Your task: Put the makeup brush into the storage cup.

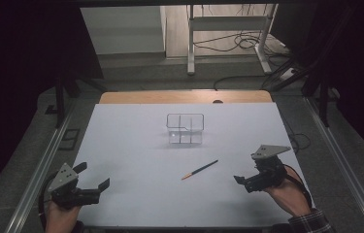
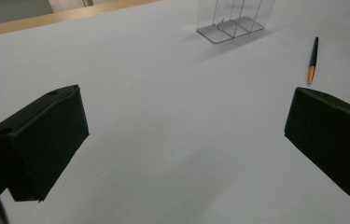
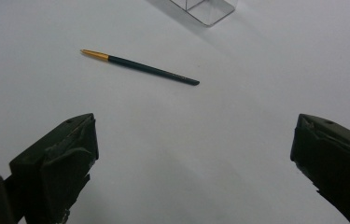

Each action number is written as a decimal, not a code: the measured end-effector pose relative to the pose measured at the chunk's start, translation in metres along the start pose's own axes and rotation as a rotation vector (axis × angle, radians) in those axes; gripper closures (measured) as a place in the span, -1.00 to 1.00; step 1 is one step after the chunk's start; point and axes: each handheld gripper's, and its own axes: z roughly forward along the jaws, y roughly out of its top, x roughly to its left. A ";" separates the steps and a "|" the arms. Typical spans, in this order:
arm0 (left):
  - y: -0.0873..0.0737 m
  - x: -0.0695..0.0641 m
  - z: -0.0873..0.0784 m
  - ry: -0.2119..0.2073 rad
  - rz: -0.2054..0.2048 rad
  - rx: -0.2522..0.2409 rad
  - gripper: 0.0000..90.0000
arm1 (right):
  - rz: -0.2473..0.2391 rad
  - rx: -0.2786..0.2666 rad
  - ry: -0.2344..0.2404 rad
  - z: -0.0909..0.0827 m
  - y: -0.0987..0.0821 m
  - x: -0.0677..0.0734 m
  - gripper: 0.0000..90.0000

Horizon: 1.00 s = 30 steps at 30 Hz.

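Pen (image 1: 199, 170) flat on table (image 1: 131, 145); clear organizer (image 1: 185, 129) top cropped in gripper views; both jaws spread, empty.

Worktop (image 1: 136, 160): pale grey-white, plain; a light wood strip is seen along its far edge. Centre of frame: pen (image 1: 200, 170) is dark blue-green with an orange-gold tip. Above it, divided box (image 1: 185, 128) is clear, colourless. Lower left and lower right: left claw (image 1: 93, 176) and right claw (image 1: 247, 182) are black, each topped with a grey plate. Lower right corner: sleeve (image 1: 310, 222) is dark plaid.
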 end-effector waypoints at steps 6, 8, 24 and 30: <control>0.000 -0.001 0.001 -0.007 0.007 0.002 -1.00 | -0.024 0.021 0.004 0.006 0.004 -0.001 -0.97; 0.000 -0.001 0.001 -0.012 0.012 0.003 -1.00 | -0.029 0.023 0.005 0.008 0.005 -0.001 -0.98; 0.000 -0.003 0.003 -0.018 0.026 0.015 -0.99 | -0.049 0.055 0.015 0.024 0.016 -0.003 -1.00; 0.000 -0.003 0.003 -0.018 0.026 0.016 -0.99 | -0.061 0.078 0.018 0.029 0.021 -0.004 -1.00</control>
